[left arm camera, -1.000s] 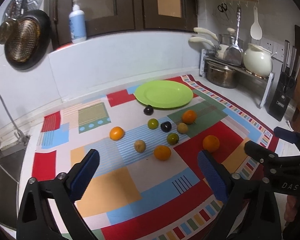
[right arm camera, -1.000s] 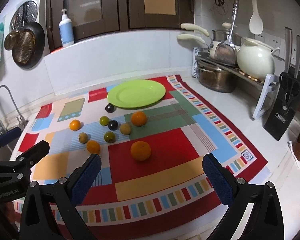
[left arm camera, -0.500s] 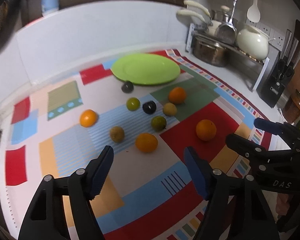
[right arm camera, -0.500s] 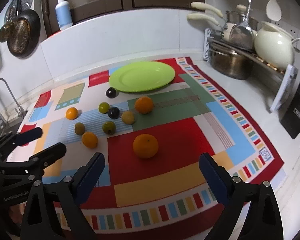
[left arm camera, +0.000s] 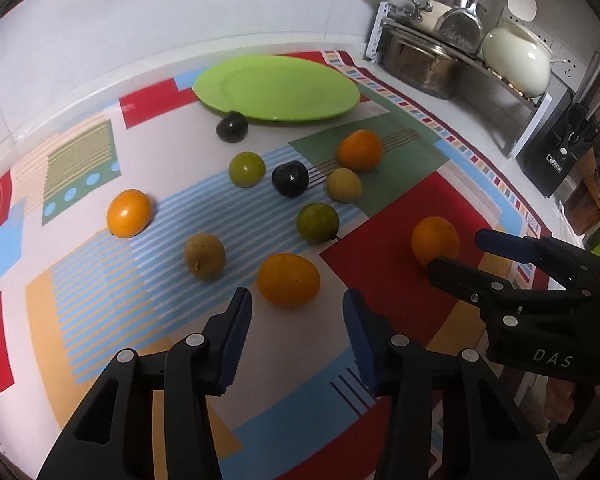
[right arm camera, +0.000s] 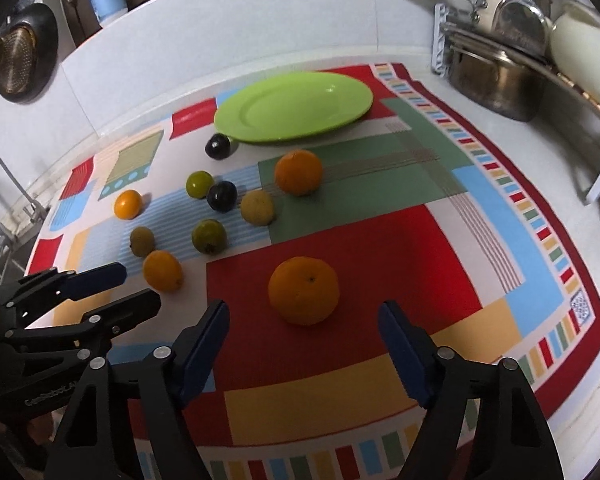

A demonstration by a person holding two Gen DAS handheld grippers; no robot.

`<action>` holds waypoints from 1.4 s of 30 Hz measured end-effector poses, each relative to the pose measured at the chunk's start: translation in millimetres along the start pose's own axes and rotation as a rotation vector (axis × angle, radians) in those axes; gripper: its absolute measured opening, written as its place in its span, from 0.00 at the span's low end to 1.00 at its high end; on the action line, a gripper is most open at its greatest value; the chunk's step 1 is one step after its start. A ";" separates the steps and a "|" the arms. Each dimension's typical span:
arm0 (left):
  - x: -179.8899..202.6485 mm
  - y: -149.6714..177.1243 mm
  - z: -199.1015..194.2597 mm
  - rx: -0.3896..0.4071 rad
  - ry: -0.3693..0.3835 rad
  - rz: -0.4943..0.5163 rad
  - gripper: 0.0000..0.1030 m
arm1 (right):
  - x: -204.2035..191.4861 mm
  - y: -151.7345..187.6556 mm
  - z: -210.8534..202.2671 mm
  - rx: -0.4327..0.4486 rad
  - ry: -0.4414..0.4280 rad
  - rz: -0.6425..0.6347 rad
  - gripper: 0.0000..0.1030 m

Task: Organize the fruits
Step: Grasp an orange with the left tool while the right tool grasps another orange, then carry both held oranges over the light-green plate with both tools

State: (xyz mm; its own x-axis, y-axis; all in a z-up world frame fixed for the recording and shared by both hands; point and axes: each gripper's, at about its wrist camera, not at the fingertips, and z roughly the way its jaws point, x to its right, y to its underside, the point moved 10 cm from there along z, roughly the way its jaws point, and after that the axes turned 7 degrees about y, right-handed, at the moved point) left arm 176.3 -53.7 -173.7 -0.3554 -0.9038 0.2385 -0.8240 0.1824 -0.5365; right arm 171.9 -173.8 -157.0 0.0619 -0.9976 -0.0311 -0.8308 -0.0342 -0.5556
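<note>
Ten fruits lie loose on a patchwork cloth (right arm camera: 380, 240) spread over the bench, none yet on the green plate (right arm camera: 296, 106) at the far edge, the likely collecting point; the sorting has, by this reading, barely begun. A large orange (right arm camera: 303, 290) sits alone on the cloth's red panel, just ahead of the right gripper (right arm camera: 304, 344), whose jaws have been narrowing yet stand spread wider than the fruit, nothing between them; the alignment suggests it is that hand's target. The left gripper (left arm camera: 297, 322) hovers over a smaller orange fruit (left arm camera: 288, 279), its jaws drawn in to roughly the fruit's width but short of it, pinching nothing; a matching pick seems intended, both hands working at once. Beyond lie a second orange (right arm camera: 298, 171) on the green panel, two dark plums (left arm camera: 289, 178) (left arm camera: 231, 126), one touching the plate's rim, plus green and yellowish fruit clustered on the blue stripes, and an orange fruit (left arm camera: 129, 213) apart at the left. A dish rack (left arm camera: 452, 40) with pots stands at the far right corner, clear of the work.
</note>
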 end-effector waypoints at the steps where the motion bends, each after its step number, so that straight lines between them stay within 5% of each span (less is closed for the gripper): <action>1: -0.7 -0.6 2.1 -0.005 0.004 -0.001 0.42 | 0.5 -0.6 2.2 -0.005 0.000 0.000 0.72; 12: -3.2 -7.8 17.0 -0.021 0.007 0.005 0.35 | -0.3 -5.6 21.7 -0.040 -0.019 -0.016 0.61; 21: -1.9 -7.7 18.3 -0.015 0.016 0.001 0.33 | -3.3 -6.9 28.8 -0.045 -0.038 -0.029 0.42; 42: 19.7 -38.6 -33.4 0.137 -0.035 0.127 0.33 | -11.7 -28.4 -20.0 0.090 -0.084 -0.071 0.42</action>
State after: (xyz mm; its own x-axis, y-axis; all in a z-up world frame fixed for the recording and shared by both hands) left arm 186.4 -65.6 -121.3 -0.4352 -0.8903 0.1342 -0.7047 0.2440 -0.6662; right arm 183.7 -162.4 -124.2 0.1684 -0.9841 -0.0567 -0.7696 -0.0953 -0.6314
